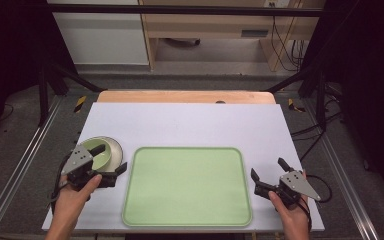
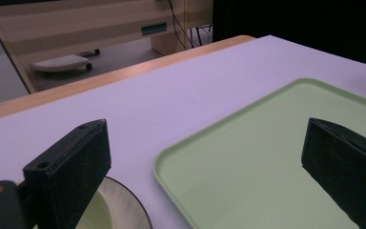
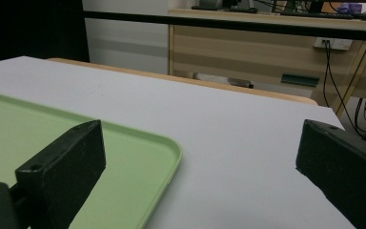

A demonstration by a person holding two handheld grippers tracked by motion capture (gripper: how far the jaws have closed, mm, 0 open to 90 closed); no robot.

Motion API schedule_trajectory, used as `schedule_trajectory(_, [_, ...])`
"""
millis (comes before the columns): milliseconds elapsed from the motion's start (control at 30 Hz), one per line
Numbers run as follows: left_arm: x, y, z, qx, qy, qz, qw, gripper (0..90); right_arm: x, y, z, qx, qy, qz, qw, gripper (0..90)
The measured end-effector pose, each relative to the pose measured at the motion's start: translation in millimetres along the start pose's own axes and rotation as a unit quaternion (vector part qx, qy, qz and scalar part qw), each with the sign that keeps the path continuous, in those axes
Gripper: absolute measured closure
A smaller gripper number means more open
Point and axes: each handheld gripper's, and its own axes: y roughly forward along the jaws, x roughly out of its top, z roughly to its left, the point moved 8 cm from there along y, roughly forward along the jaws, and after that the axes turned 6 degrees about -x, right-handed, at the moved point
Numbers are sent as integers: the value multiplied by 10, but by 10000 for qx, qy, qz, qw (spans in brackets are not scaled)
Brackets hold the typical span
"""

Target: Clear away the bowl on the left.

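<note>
**Both tongs spread, bowl under the left pair**

The left tongs point(image 1: 111, 160) hang spread, gripping nothing, directly over the near rim of the pale green bowl point(image 1: 105, 150). The likely step is taking that bowl: lower one jaw inside the rim, one outside, then squeeze. The right tongs point(image 1: 269, 170) are spread too, just right of the green tray point(image 1: 187, 186). The tray's raised edge lies just beside the bowl on the white bench point(image 1: 190, 125).

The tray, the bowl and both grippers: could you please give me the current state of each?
Tray: flat on the table, nothing on it.
Bowl: upright on the table left of the tray, looks empty.
Left gripper: open, over the bowl's near edge, gripping nothing.
Right gripper: open, just right of the tray, gripping nothing.
</note>
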Motion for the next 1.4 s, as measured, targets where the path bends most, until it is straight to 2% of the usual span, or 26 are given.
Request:
schedule_trajectory(33, [0,0,0,0,0,0,10000,30,4,-4,7,14,-32,-14,10000,29])
schedule_trajectory(100, [113,8,84,105,-80,-124,9998,36,6,-6,13,13,-41,-25,10000,29])
schedule_trajectory(133, [169,-27,136,157,-28,-138,9998,43,-3,-8,19,17,-57,-5,10000,28])
schedule_trajectory(167, [169,-27,136,157,-28,-138,9998,40,-3,-8,19,17,-57,-5,10000,28])
schedule_trajectory(200, [159,-103,209,298,34,-102,9995,40,-6,-4,14,18,-42,2,10000,28])
schedule_trajectory(233, [159,-103,209,298,34,-102,9995,41,-6,-4,14,18,-42,2,10000,28])
schedule_trajectory(300, [137,-196,313,455,-7,-128,9989,41,-9,5,7,22,-21,7,10000,28])
schedule_trajectory(367, [129,-291,431,625,-99,-206,9978,41,-10,9,6,23,-9,21,10000,28])
schedule_trajectory(400, [113,-386,536,798,-145,-236,9964,42,-2,0,14,29,-28,6,10000,28])
schedule_trajectory(433, [113,-386,536,798,-145,-236,9964,42,-2,0,14,29,-28,6,10000,28])
schedule_trajectory(500, [83,-478,632,956,-124,-200,9951,42,9,-15,26,37,-41,-9,10000,28])
schedule_trajectory(533, [56,-551,725,1135,-166,-210,9932,42,6,-13,28,35,-43,-3,10000,28])
schedule_trajectory(633, [29,-609,797,1203,-249,-256,9921,42,1,1,23,20,-21,-1,10000,28])
schedule_trajectory(700, [-34,-679,896,1353,-306,-200,9901,42,-4,7,24,22,-20,20,10000,28])
schedule_trajectory(867, [-109,-722,981,1450,-498,-236,9879,45,-3,2,32,10,-30,32,10000,28])
schedule_trajectory(967, [-162,-705,1011,1489,-563,-154,9871,45,-7,6,38,20,-45,42,10000,28])
schedule_trajectory(1100, [-259,-644,1036,1520,-673,47,9861,45,-7,8,36,22,-32,43,10000,28])
schedule_trajectory(1133, [-319,-614,1048,1526,-722,177,9855,51,-10,8,35,22,-28,48,10000,28])
schedule_trajectory(1267, [-388,-568,1046,1462,-784,281,9857,66,-9,6,40,24,-24,49,10000,28])
schedule_trajectory(1400, [-459,-520,1057,1452,-933,453,9839,107,-11,10,50,27,-33,61,10000,28])
